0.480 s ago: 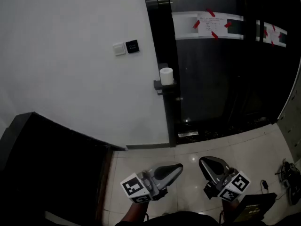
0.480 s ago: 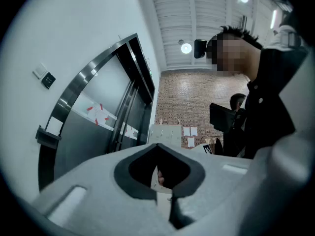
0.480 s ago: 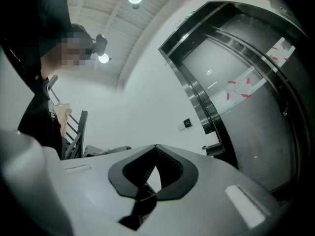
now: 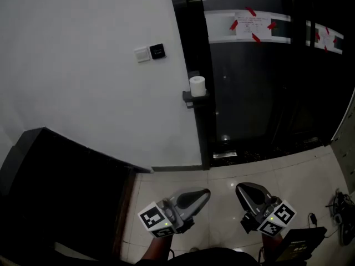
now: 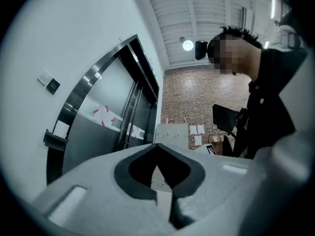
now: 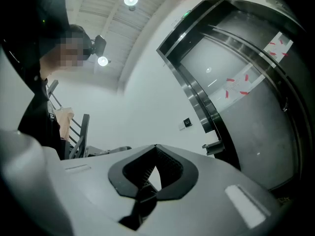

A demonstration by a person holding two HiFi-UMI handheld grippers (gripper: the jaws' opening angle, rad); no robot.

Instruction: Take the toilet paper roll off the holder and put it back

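The taped notice (image 4: pixel 252 27) (perhaps text) is unreadable.

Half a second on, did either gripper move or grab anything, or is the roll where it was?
Barely any change. The left gripper has drifted slightly toward the left in the head view; the right gripper sits about where it was. Nothing was taken hold of or let go: both stay low above the floor, fingers together and empty. The toilet paper roll remains upright on the holder by the door frame.

White wall (image 4: pixel 83 93), dark glossy doors (image 4: pixel 255 93), pale tile floor (image 4: pixel 294 173).
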